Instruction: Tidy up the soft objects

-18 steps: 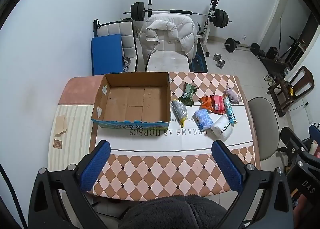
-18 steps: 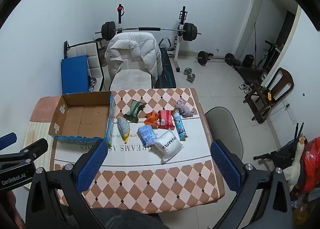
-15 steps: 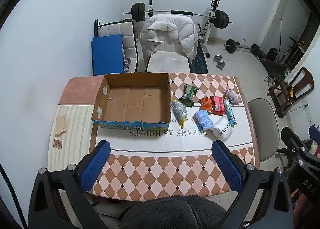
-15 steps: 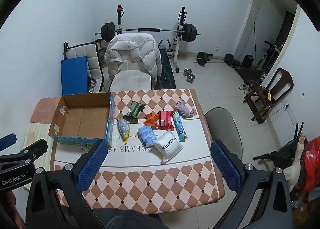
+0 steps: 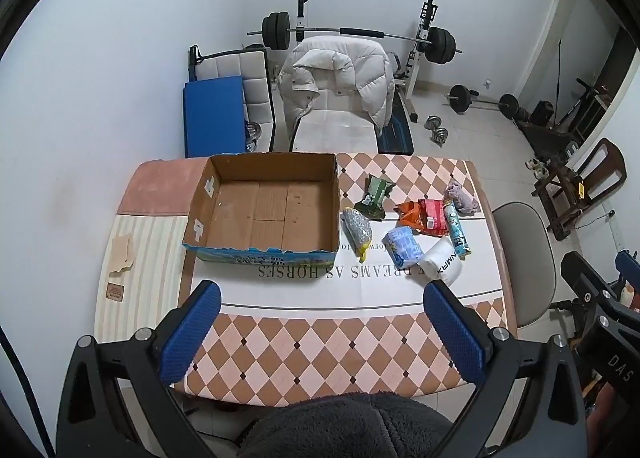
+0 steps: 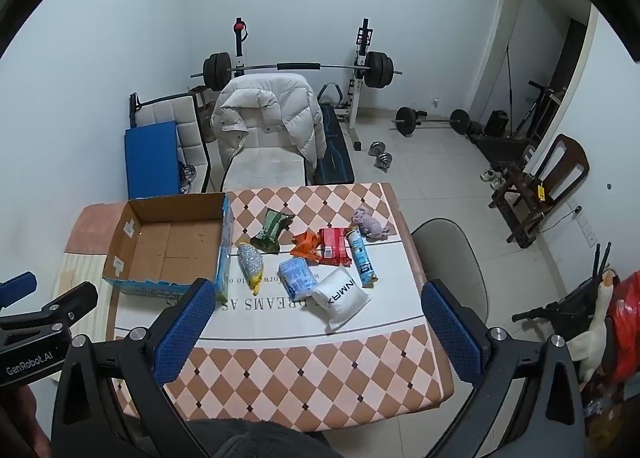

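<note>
An open, empty cardboard box (image 5: 264,209) (image 6: 168,246) sits on the left of the checked table (image 5: 320,334). Right of it lie several soft packs: a green bag (image 5: 374,193), a grey-and-yellow pouch (image 5: 357,229), a blue pack (image 5: 404,246), a white pack (image 5: 440,264), an orange bag (image 5: 410,213), a red pack (image 5: 434,217), a tall blue tube (image 5: 456,230) and a purple cloth (image 5: 462,197). My left gripper (image 5: 320,322) and right gripper (image 6: 316,318) are both open and empty, held high above the table's near edge.
A white chair with a puffy jacket (image 5: 340,85) stands behind the table. A grey chair (image 5: 524,242) is at the table's right side. A barbell rack (image 5: 352,33), weights and a wooden chair (image 5: 580,185) stand on the floor beyond.
Both grippers have drifted very slightly; the table and objects sit a touch differently in view. Nothing was grasped or moved.
</note>
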Demonstrator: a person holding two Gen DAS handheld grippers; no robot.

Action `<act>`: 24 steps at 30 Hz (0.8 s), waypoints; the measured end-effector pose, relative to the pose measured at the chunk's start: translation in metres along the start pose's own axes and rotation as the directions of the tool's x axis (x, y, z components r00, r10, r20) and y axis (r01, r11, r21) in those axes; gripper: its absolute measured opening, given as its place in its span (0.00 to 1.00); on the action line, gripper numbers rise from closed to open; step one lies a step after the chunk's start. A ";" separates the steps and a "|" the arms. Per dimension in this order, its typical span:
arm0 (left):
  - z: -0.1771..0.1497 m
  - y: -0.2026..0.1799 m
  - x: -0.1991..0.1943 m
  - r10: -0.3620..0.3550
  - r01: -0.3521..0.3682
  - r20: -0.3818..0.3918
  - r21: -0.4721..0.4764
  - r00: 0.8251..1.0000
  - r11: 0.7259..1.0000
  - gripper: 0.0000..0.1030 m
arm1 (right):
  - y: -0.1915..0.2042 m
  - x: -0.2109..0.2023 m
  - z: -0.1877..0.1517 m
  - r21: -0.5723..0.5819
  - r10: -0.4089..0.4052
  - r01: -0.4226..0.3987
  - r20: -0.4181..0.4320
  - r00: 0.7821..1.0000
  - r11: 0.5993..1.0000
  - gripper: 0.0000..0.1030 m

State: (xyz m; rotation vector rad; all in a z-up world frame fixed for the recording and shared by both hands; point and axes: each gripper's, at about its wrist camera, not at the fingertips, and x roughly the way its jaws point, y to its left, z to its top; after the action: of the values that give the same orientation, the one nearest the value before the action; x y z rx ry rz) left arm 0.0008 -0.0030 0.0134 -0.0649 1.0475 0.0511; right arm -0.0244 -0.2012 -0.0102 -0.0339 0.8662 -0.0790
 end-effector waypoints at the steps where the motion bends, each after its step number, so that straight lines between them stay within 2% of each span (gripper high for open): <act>1: 0.000 0.000 0.000 0.000 0.000 0.000 0.000 1.000 1.000 1.00 | 0.000 0.000 0.000 -0.004 -0.003 0.003 0.001 1.000 1.000 1.00; 24: 0.000 0.003 0.000 0.001 -0.001 0.008 -0.001 1.000 1.000 1.00 | -0.002 0.000 0.001 -0.013 -0.010 0.010 0.013 1.000 1.000 1.00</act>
State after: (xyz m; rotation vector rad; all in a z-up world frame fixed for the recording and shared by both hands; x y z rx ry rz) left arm 0.0010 0.0001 0.0130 -0.0648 1.0396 0.0522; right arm -0.0242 -0.2035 -0.0091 -0.0509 0.8535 -0.0828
